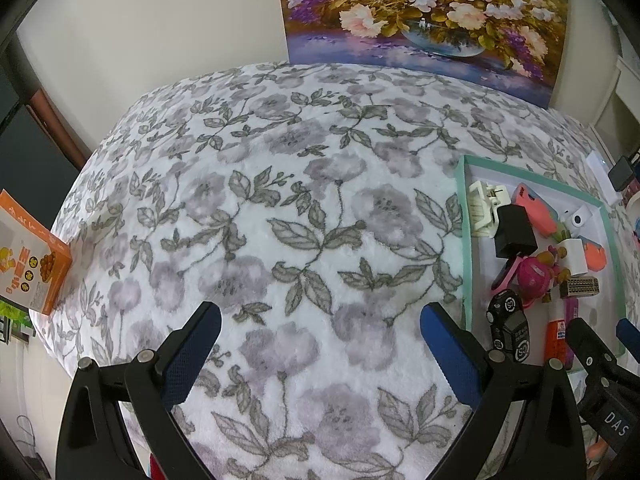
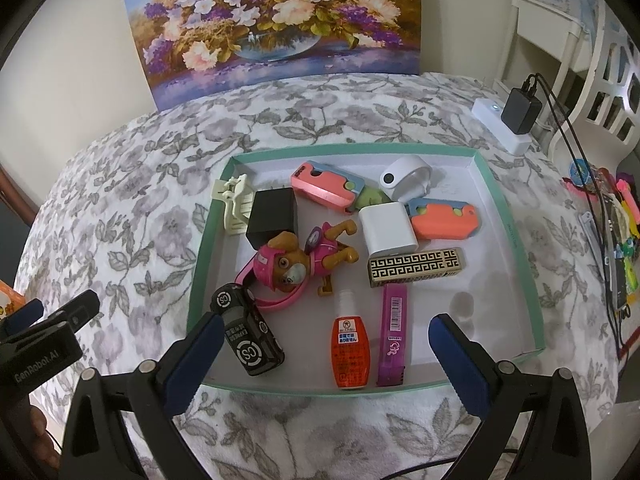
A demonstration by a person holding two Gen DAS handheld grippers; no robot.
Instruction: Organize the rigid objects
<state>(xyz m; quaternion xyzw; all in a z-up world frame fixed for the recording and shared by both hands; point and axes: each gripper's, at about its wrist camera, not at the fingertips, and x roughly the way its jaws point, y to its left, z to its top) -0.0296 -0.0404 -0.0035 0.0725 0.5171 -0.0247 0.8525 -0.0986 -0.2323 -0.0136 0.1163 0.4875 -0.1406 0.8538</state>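
A shallow teal-rimmed tray (image 2: 508,216) on the floral blanket holds several small items: a black toy car (image 2: 250,334), an orange bottle (image 2: 351,354), a purple case (image 2: 393,336), a pink dog figure (image 2: 298,262), a black cube (image 2: 274,216), a white charger (image 2: 386,228), a patterned gold box (image 2: 416,266). My right gripper (image 2: 326,354) hovers open over the tray's near edge, nothing between its fingers. My left gripper (image 1: 320,344) is open above bare blanket, left of the tray (image 1: 464,240). In the left wrist view the right gripper (image 1: 604,340) appears at the tray's near end.
A flower painting (image 2: 280,20) leans on the wall behind the bed. An orange box (image 1: 30,256) sits at the blanket's left edge. A white power strip with a black adapter (image 2: 520,110) and cables lies at right, beside white furniture and colourful items (image 2: 622,240).
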